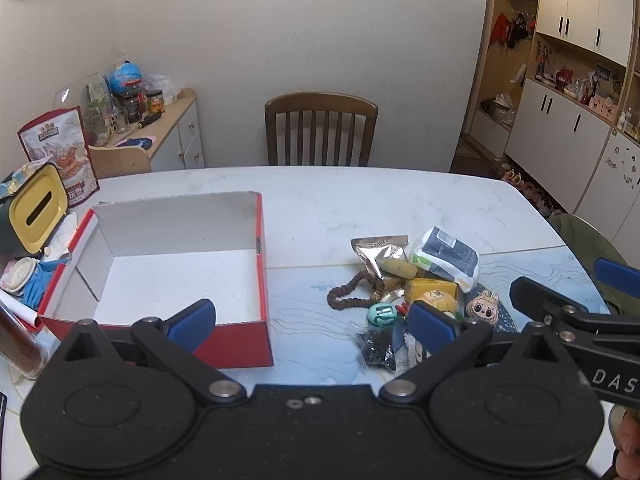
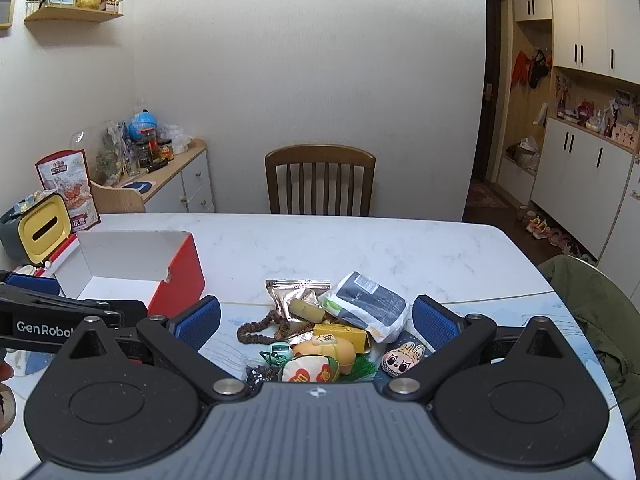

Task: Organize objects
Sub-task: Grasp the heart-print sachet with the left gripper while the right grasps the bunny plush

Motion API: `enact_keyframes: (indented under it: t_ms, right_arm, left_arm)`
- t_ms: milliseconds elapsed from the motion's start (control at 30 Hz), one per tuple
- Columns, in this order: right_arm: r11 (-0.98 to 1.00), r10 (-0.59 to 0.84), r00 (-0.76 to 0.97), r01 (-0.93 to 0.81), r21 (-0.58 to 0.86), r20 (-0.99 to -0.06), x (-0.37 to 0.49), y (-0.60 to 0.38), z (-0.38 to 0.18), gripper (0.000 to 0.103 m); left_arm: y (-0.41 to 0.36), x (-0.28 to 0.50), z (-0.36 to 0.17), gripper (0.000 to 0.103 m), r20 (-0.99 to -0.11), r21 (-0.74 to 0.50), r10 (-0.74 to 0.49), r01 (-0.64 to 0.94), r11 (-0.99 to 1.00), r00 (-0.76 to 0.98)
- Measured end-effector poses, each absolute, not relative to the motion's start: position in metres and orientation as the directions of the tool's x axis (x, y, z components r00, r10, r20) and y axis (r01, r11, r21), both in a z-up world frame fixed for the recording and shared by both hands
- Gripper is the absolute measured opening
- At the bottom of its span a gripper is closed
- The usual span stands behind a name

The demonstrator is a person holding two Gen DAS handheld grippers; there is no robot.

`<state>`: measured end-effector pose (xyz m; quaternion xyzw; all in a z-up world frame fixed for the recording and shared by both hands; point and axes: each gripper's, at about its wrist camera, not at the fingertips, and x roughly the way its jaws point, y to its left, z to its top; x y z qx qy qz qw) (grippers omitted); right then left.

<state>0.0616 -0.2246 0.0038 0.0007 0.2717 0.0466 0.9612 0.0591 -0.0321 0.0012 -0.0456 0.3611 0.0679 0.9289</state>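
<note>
An open red box (image 1: 262,280) with a white inside stands empty on the left of the table. To its right lies a pile: a foil packet (image 2: 298,292), a white and dark blue pouch (image 2: 366,304), a brown scrunchie (image 2: 260,328), a yellow box (image 2: 340,336), a yellow round toy (image 2: 328,352) and a small doll head (image 2: 402,356). My left gripper (image 1: 312,326) is open, low over the box's near right corner. My right gripper (image 2: 317,322) is open above the pile's near side, holding nothing. Each gripper shows at the edge of the other's view.
A wooden chair (image 2: 320,180) stands at the table's far side. A yellow-lidded tissue box (image 1: 36,208), a snack bag (image 1: 60,148) and a glass of brown liquid (image 1: 20,344) crowd the left edge. A green jacket (image 2: 592,312) hangs on the right.
</note>
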Motion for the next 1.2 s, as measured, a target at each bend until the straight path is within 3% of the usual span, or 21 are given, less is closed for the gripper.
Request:
enact_keyframes:
  t_ms: [433, 900, 1200]
  right_arm:
    - [0.997, 0.075, 0.823, -0.072, 0.028, -0.563, 0.088, -0.265, -0.019, 0.103]
    - [0.987, 0.094, 0.735, -0.155, -0.032, -0.672, 0.135, -0.322, -0.096, 0.102]
    - [0.972, 0.130, 0.674, -0.231, -0.040, -0.728, 0.174, -0.338, -0.141, 0.096]
  left_arm:
    - [-0.046, 0.085, -0.014, 0.102, -0.696, -0.026, 0.103, -0.168, 0.986, 0.711]
    - [-0.100, 0.123, -0.068, 0.102, -0.761, -0.019, 0.021, -0.054, 0.998, 0.649]
    - [-0.119, 0.144, -0.105, 0.100, -0.798, -0.019, 0.034, -0.081, 0.997, 0.602]
